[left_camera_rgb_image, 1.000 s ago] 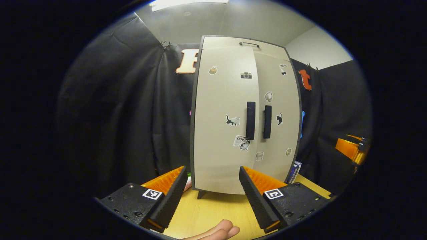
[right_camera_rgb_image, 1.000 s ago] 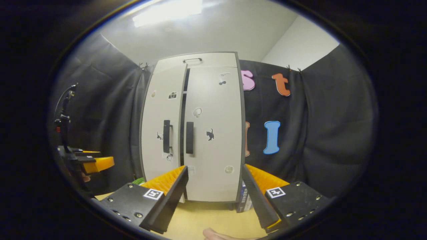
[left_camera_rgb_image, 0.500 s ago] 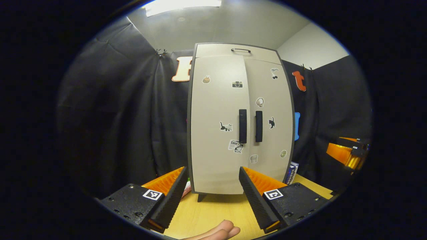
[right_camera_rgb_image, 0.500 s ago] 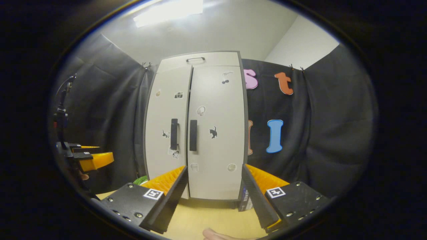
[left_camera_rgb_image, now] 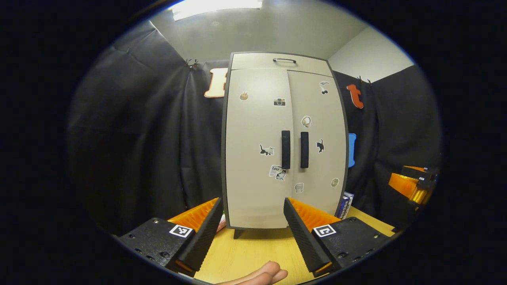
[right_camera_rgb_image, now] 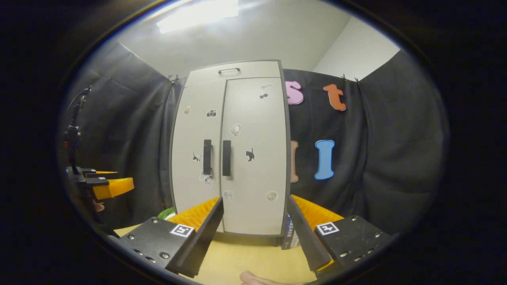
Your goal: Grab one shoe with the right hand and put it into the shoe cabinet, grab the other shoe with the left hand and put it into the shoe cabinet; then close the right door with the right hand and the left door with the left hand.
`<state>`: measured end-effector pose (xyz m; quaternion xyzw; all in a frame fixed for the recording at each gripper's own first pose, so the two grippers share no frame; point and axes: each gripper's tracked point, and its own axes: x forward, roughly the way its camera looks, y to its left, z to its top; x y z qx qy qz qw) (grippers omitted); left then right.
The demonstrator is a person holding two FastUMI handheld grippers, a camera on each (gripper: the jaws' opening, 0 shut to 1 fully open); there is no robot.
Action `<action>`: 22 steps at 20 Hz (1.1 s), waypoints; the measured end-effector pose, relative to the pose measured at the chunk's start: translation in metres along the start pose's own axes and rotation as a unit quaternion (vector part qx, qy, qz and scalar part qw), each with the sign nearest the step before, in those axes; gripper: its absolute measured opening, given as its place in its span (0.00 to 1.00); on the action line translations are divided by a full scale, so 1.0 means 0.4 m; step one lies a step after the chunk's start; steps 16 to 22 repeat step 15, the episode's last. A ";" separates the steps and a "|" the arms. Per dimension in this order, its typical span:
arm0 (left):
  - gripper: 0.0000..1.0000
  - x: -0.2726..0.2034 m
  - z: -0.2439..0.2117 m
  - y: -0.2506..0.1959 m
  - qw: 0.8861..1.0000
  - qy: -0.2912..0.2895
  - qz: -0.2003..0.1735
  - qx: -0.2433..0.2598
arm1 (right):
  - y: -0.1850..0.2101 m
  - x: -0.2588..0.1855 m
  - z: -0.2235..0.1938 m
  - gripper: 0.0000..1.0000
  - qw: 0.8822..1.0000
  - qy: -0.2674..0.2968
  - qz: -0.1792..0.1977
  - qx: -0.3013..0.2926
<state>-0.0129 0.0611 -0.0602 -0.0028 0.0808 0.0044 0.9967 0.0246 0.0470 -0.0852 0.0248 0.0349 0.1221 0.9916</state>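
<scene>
Left gripper view is showing the tall beige two-door shoe cabinet with a dark frame (left_camera_rgb_image: 257, 130) standing at twelve o'clock on the pale wooden tabletop (left_camera_rgb_image: 253, 253), and both doors are now lying flush: a second ago the left door (left_camera_rgb_image: 253, 146) was still standing a little proud of the right door (left_camera_rgb_image: 321, 138), with a dark slit between them, and that slit is now gone. The two black vertical bar handles (left_camera_rgb_image: 286, 149) are sitting side by side at the centre seam. No shoes are showing on the table, so I am judging that they are sitting inside the cabinet, hidden behind the doors, and that the last step of the task is looking complete. The left gripper (left_camera_rgb_image: 249, 225) is hovering in front of the cabinet with its fingers spread apart and holding nothing, touching no door, and it has drawn back slightly since the earlier frames. In the right gripper view the right gripper (right_camera_rgb_image: 255, 225) is likewise hanging with its fingers apart and empty, facing the cabinet at twelve o'clock, while the other gripper is showing at nine o'clock. A person's fingertips (left_camera_rgb_image: 265, 275) are peeking in at six o'clock. A blue-and-white box (left_camera_rgb_image: 346, 205) is leaning beside the cabinet's foot at four o'clock.
</scene>
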 end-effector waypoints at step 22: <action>0.95 -0.026 0.022 -0.139 0.999 -0.029 -0.027 0.003 | -0.052 -0.052 -0.059 0.96 1.000 0.001 0.000 -0.008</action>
